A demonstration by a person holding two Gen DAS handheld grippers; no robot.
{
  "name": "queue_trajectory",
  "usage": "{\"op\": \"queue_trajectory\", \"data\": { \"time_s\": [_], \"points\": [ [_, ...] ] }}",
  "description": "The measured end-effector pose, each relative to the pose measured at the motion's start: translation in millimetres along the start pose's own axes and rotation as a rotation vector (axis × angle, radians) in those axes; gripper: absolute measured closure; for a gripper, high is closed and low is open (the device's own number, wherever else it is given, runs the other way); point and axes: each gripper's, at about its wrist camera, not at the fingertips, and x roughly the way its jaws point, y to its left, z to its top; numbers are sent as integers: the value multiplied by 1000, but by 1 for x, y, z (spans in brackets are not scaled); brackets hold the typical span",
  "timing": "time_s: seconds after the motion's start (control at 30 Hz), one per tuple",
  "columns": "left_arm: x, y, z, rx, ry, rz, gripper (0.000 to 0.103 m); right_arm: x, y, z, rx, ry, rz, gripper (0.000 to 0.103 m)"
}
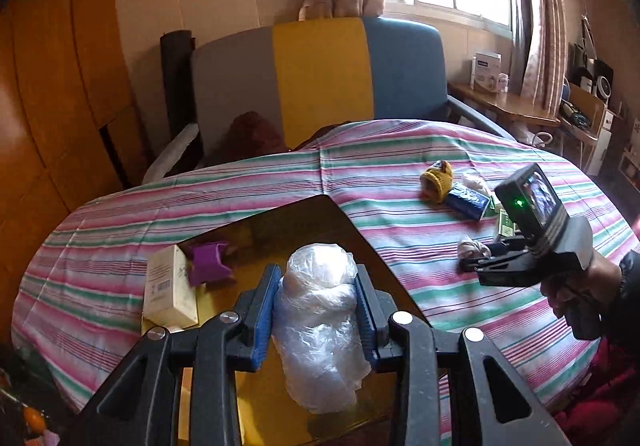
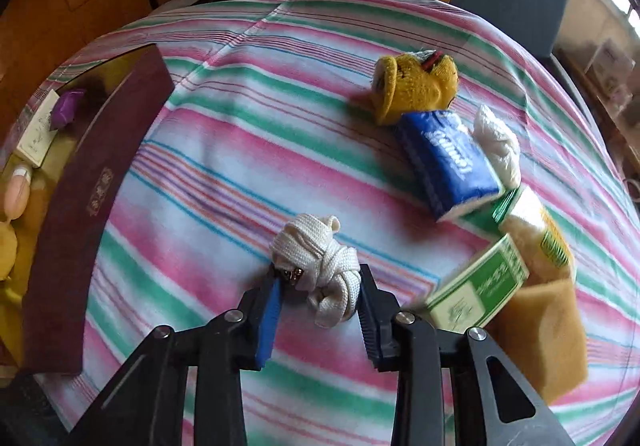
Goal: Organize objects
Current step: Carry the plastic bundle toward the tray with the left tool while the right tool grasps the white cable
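Crinkled clear plastic fills your left gripper (image 1: 318, 310): its jaws are closed against both sides of a rolled plastic bag (image 1: 320, 322), held over the open box (image 1: 304, 217). Only the left wrist view shows this grip. Further in the box, near its left wall, lie a cream carton (image 1: 168, 288) and a purple piece (image 1: 209, 262), touching each other.

The right wrist view alone shows your right gripper (image 2: 318, 300) set wide apart around a knotted white strap (image 2: 320, 266) on the striped bedspread (image 2: 224, 173); whether the pads touch it, you cannot tell. At right, the green box (image 2: 478, 288) lies beside a tan sponge (image 2: 540, 330). Beyond, toward the far edge of the bed: blue tissue pack (image 2: 452, 165), white bag (image 2: 498, 143), yellow knit item (image 2: 412, 83). The box's maroon wall stands at left.
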Motion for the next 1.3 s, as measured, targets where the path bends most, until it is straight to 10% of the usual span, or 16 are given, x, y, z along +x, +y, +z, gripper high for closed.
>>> {"op": "queue_trajectory", "data": {
  "time_s": [0.7, 1.03, 1.3],
  "points": [
    [-5, 21, -15, -42, 8, 4, 67, 1, 11, -9, 80, -17, 7, 67],
    [62, 110, -33, -410, 219, -138, 67, 0, 12, -13, 86, -45, 0, 67],
    [120, 129, -9, -370, 279, -62, 67, 0, 9, -15, 99, -65, 19, 67]
  ]
}}
